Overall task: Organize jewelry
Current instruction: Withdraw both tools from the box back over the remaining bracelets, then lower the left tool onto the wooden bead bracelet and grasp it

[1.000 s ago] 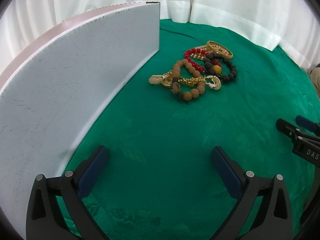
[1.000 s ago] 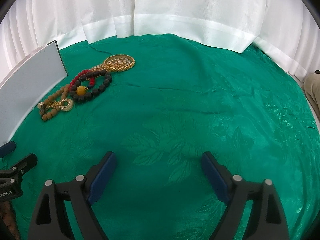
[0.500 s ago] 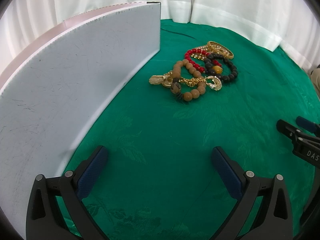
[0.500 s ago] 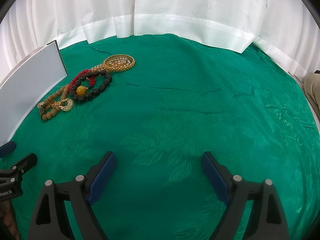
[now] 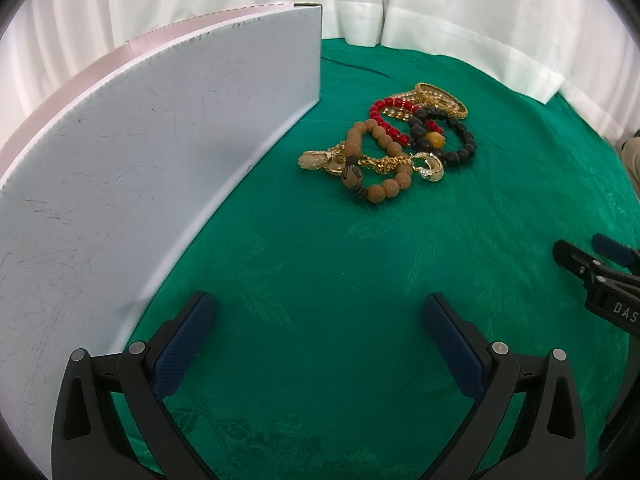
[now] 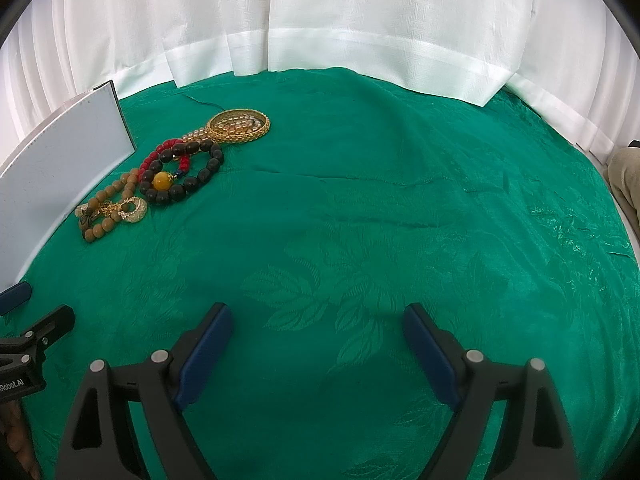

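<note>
jewelry (image 5: 394,142) ahead of left tongs (image 5: 320,312)

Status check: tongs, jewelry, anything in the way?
Left tongs and right tongs open, empty. Jewelry pile untouched on green cloth, beside white box. Path unobstructed.

A green tablecloth (image 6: 400,216) with a woven leaf pattern covers the table and shows a few creases, white curtains (image 6: 360,20) hang along its far edge with their hems touching the cloth, and a beige fabric shape (image 6: 626,176) sits at the right edge.
</note>
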A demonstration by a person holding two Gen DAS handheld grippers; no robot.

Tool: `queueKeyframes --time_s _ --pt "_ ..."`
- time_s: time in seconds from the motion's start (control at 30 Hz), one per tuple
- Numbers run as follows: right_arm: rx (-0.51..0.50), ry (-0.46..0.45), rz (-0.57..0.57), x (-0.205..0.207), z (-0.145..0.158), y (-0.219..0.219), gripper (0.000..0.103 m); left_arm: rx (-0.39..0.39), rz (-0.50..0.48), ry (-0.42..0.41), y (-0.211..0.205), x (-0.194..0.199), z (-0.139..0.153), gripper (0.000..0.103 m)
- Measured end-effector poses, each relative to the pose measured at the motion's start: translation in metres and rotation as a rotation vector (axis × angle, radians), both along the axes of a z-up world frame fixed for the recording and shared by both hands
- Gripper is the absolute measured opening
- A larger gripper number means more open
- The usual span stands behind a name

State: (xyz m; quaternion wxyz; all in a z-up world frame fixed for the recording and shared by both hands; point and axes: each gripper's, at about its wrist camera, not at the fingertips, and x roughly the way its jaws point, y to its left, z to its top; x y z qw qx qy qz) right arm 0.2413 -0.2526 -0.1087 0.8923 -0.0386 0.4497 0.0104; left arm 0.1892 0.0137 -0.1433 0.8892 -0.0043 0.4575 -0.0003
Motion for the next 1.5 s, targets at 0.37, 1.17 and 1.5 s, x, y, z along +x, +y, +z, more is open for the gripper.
queueKeyframes --time_s 0.37,1.17,1.5 --pt "-0.004 0.0 0.003 0.0 -0.001 0.0 0.09 0.001 0.005 -0.001 0.0 -0.001 0.0 0.103" --pt "0.002 0.014 0.006 0.006 -0.002 0.002 0.1 -0.179 -0.185 -0.019 -0.023 0.014 0.058 0.102" --pt "0.002 0.014 0.006 0.006 -0.002 0.003 0.1 -0.14 -0.143 -0.015 -0.03 0.093 0.037 0.083"
